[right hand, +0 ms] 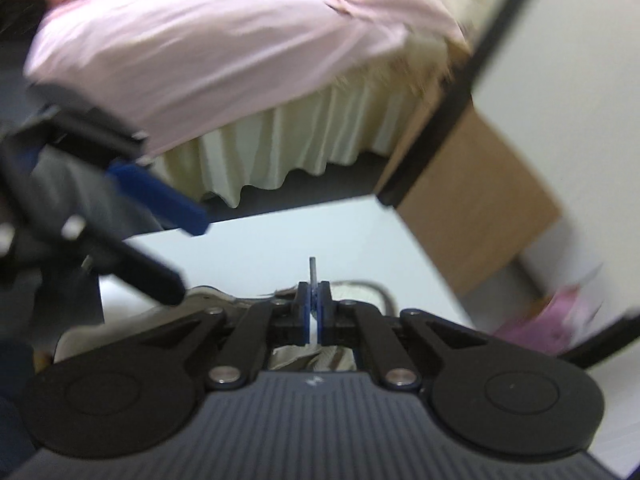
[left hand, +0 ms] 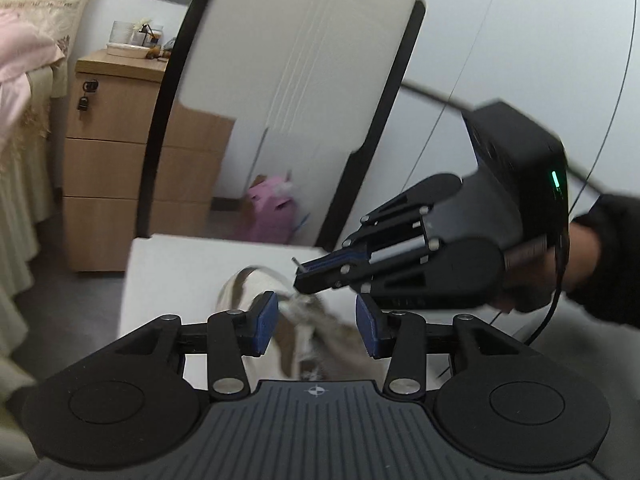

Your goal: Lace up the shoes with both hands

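Observation:
A beige and brown shoe lies on a white table. My left gripper hovers just over the shoe's laced part, its blue pads apart with nothing pressed between them. My right gripper reaches in from the right, held by a hand in a dark sleeve, and is shut on the thin grey lace tip. In the right wrist view the right gripper pinches the lace tip, which sticks up above the shoe. The left gripper shows blurred at the left, open.
A white chair back with a black frame stands behind the table. A wooden drawer cabinet and a pink box are on the floor beyond. A bed with a pink blanket lies across from the table. A black cable hangs from the right gripper.

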`<action>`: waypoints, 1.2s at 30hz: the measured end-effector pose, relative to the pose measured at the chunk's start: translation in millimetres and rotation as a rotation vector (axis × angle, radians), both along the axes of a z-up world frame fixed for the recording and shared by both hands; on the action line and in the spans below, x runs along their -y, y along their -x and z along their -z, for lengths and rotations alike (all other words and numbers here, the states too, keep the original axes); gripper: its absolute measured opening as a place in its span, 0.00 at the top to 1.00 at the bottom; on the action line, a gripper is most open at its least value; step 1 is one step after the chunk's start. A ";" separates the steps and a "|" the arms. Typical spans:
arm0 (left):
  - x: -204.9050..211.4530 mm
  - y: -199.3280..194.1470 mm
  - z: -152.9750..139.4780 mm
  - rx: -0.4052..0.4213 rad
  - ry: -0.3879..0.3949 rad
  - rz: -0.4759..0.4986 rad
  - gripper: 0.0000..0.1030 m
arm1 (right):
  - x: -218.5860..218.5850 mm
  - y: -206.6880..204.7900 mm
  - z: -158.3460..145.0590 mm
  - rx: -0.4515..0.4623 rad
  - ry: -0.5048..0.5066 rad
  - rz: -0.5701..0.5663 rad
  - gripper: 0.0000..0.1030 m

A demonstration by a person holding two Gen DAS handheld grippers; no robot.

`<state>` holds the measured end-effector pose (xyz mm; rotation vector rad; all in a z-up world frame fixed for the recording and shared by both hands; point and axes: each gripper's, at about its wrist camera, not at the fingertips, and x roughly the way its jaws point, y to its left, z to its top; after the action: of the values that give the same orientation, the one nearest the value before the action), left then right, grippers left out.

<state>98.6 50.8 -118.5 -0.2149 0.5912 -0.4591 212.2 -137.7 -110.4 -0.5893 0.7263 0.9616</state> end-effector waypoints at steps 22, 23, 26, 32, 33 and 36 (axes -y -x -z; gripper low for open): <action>0.0 -55.7 42.8 -0.206 0.061 -0.169 0.82 | 6.2 -35.1 26.1 -0.308 0.000 0.013 0.97; -3.6 -56.9 44.4 -0.221 0.093 -0.175 0.82 | 6.5 -37.9 27.3 -0.330 -0.004 0.013 0.97; -13.0 -60.1 49.1 -0.260 0.178 -0.187 0.82 | 2.9 -42.2 30.5 -0.367 0.004 0.004 0.97; -18.7 -61.3 50.9 -0.283 0.229 -0.194 0.82 | 0.1 -53.3 37.6 -0.448 0.000 0.029 0.97; -18.2 -61.1 50.6 -0.283 0.226 -0.194 0.82 | 1.0 -55.2 38.6 -0.463 -0.006 0.036 0.97; -14.3 -61.6 48.8 -0.278 0.206 -0.187 0.82 | 0.8 -57.7 41.4 -0.491 -0.010 0.042 0.98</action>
<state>160.2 65.1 -167.3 -0.5327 0.7881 -0.3095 269.9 -138.5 -151.8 -0.3262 1.1638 1.0820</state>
